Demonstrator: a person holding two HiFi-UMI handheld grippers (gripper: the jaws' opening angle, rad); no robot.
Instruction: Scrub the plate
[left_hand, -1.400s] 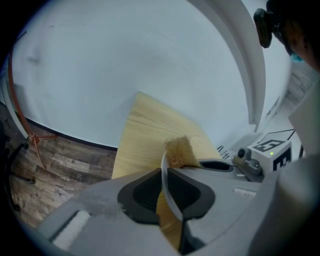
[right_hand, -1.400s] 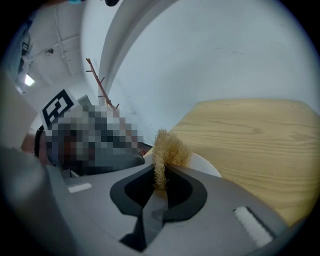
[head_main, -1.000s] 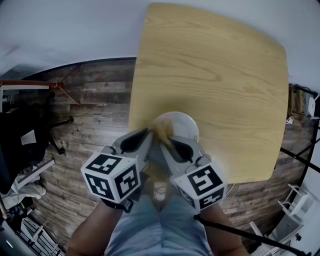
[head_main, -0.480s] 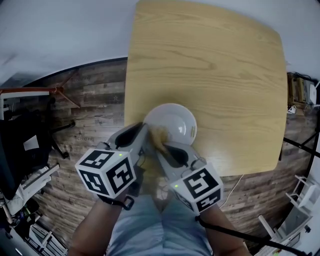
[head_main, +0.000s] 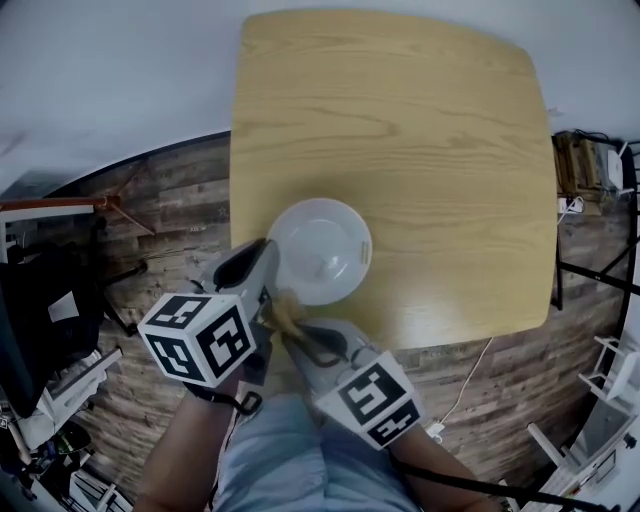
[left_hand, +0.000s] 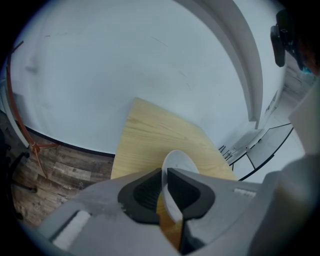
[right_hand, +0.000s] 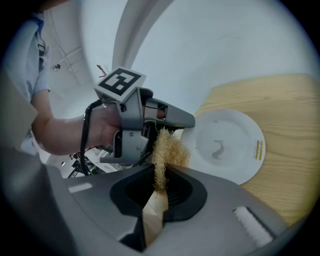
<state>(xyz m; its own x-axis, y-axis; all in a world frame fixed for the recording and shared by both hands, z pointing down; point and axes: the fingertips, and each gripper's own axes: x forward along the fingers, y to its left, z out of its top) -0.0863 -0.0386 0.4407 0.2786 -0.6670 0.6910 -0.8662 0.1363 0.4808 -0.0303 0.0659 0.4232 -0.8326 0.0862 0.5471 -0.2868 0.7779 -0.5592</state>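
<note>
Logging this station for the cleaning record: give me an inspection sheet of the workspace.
Surface: wooden table, only the plate on it.
Job's things: white plate near the table's near left edge, grey smear at its centre; tan fibrous scrubber beside its near rim.
Clutter: nothing seen.
Grippers: left gripper shut on the plate's rim; right gripper shut on the scrubber.
Cables: white cable hanging below the table's near right edge.
Surroundings: plank floor, white wall, black chair at left.

No readable text
On the plate (right_hand: 235, 127) rim sits a small yellow label (right_hand: 258, 150); its print is too small to read.
</note>
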